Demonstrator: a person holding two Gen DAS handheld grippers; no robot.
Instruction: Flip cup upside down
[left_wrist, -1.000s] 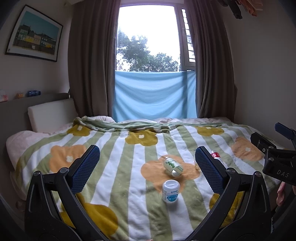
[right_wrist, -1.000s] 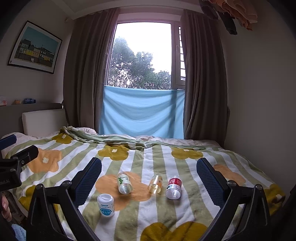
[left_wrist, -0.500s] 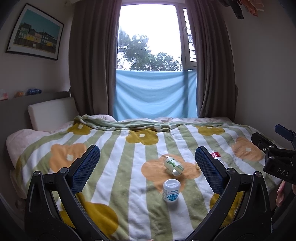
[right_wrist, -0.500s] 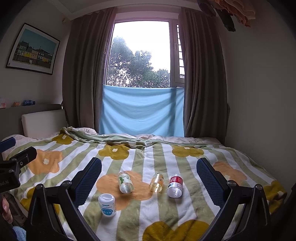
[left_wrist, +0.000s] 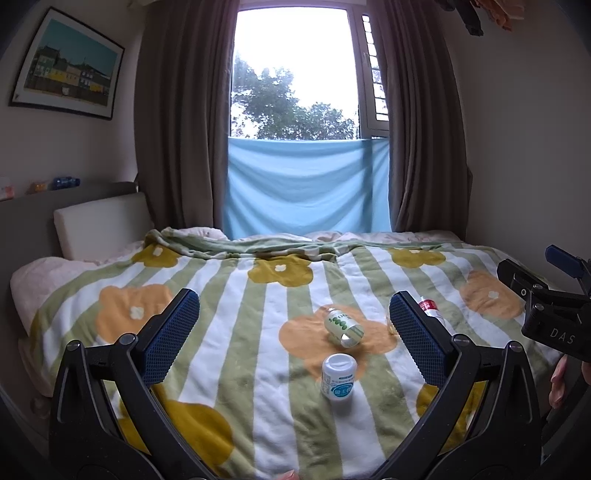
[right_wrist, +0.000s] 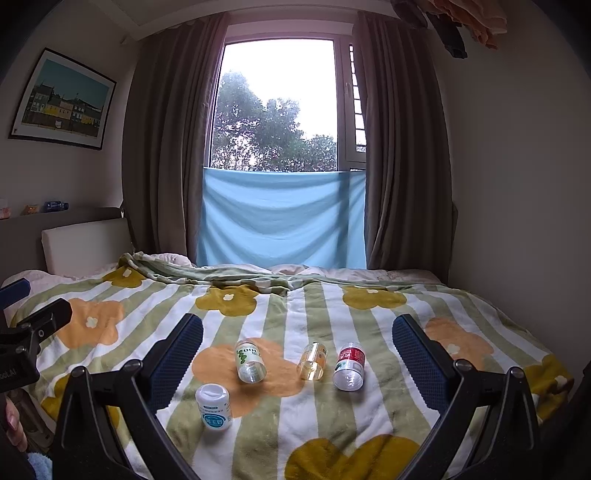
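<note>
On the bed (right_wrist: 480, 314) four small cups sat between our grippers: white-capped cup (right_wrist: 213, 406) standing, green-label cup (right_wrist: 250, 360), amber cup (right_wrist: 313, 361) and red-label cup (right_wrist: 349, 365) on their sides. Over the last second only our cameras drifted slightly; the cups stayed put. Left gripper (left_wrist: 294, 330) and right gripper (right_wrist: 297, 352) hung wide, holding nothing, so we couldn't tell which cup was targeted.

Both cameras sit low behind their claws, looking across the bed (left_wrist: 258, 295) toward the window (right_wrist: 280, 107). Both see the same little cups (right_wrist: 251, 362).
</note>
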